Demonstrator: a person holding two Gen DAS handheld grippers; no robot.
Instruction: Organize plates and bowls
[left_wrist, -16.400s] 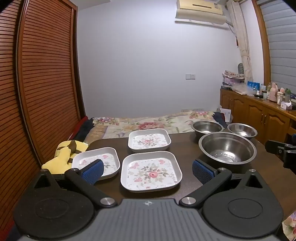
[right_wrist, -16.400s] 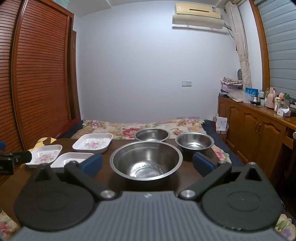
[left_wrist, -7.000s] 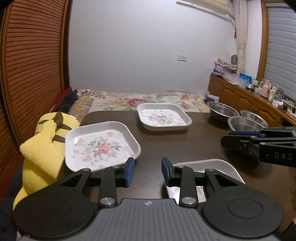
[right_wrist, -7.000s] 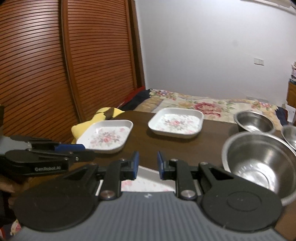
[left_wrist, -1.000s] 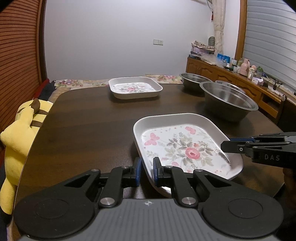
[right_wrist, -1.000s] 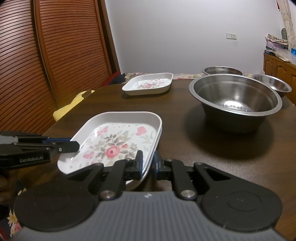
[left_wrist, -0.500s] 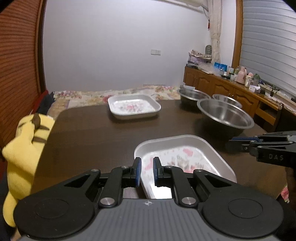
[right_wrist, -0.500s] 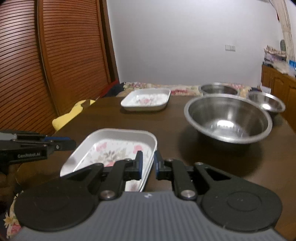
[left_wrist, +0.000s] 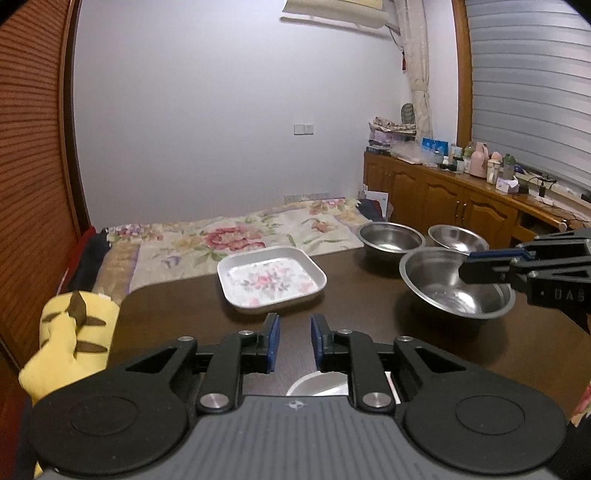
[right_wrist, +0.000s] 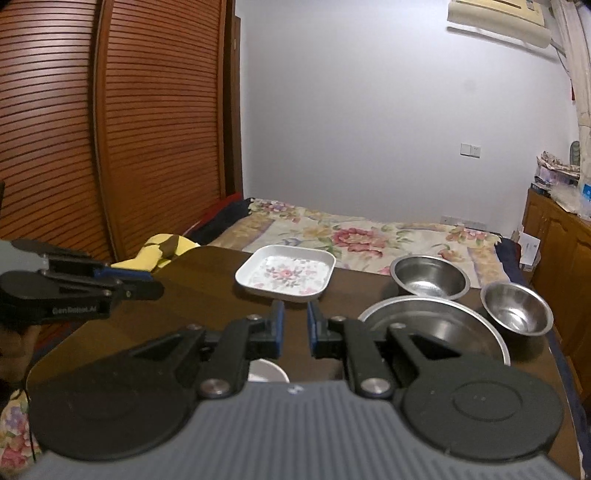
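Here, the left gripper (left_wrist: 293, 341) hangs above the dark brown wooden table (left_wrist: 362, 325) with its blue-padded fingers (left_wrist: 272, 341) parted by a narrow gap and nothing between them. The right gripper (right_wrist: 294, 330) is the same: jaws slightly apart, gripping nothing. Below each, a sliver of a white plate rim (left_wrist: 321, 384) shows just behind the fingers, mostly hidden by the gripper body.

At the table's far edge rests a white square plate with a pink floral print (left_wrist: 271, 279). To its right stand three stainless steel bowls: a large one (left_wrist: 456, 283) nearest, a medium one (left_wrist: 390, 237) behind it, and a small one (left_wrist: 458, 238) beside that.

The right gripper's side, seen in the left wrist view, bears the letters "DAS" (left_wrist: 567, 294). The left gripper's side, in the right wrist view, carries blurred lettering that looks like "GenRobot.AI" (right_wrist: 74, 310).

A yellow plush toy with brown stripes (left_wrist: 70, 341) sits at the table's left edge.
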